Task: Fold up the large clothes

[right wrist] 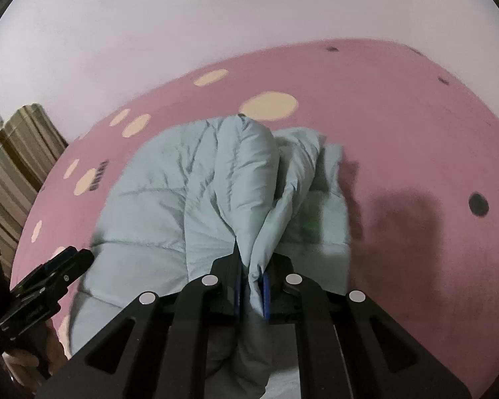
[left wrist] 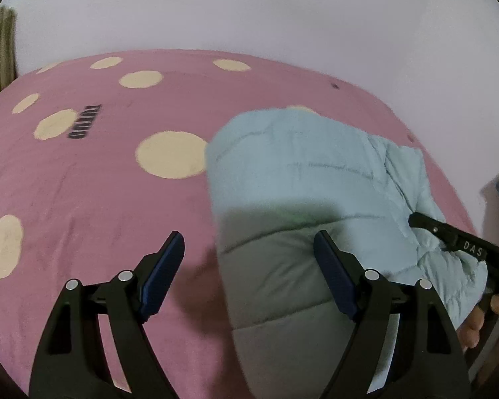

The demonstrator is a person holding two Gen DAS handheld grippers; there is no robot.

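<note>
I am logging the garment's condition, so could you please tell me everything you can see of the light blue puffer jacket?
The light blue puffer jacket is a quilted, padded garment with stitched seams and a smooth, slightly shiny shell. It lies bunched and partly folded on the pink bedspread with cream dots. The right tool is shut on a raised fold of its fabric, pulling it into a ridge. The left tool is open at its near left edge, one finger over the jacket, gripping nothing. Its near part is in shadow.
</note>
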